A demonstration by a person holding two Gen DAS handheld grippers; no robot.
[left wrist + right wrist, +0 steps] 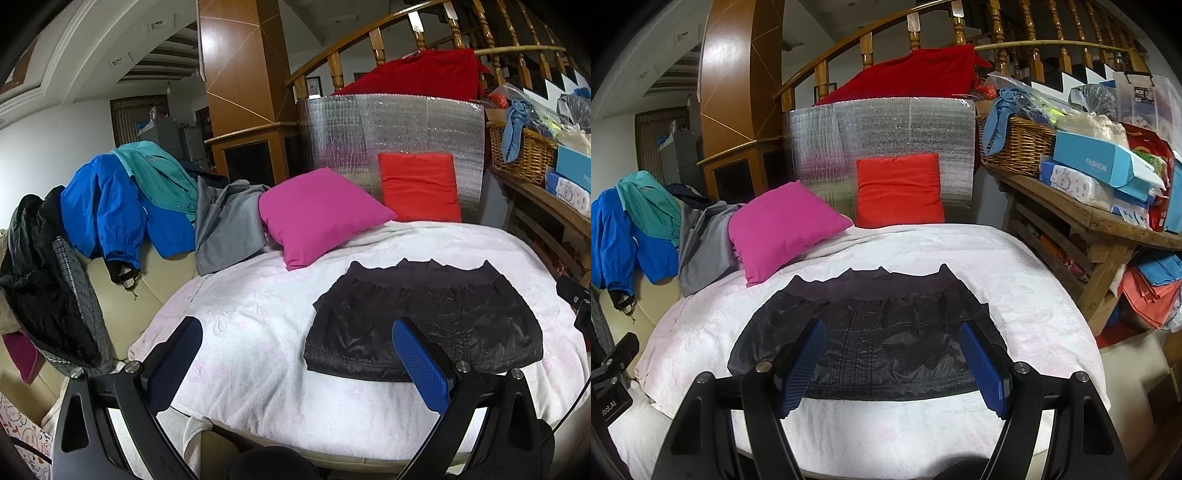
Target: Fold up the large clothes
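Both jaws apart, our left gripper [295,354] and right gripper [892,354] empty | black skirt [871,339] flat on bed [1015,266] | soft, light; we'd pinch near hem corners

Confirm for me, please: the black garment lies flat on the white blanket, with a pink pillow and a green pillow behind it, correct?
Not quite. The black garment does lie flat on the white blanket, and the pink pillow is behind it, but the second pillow is red, not green, as the right wrist view shows.
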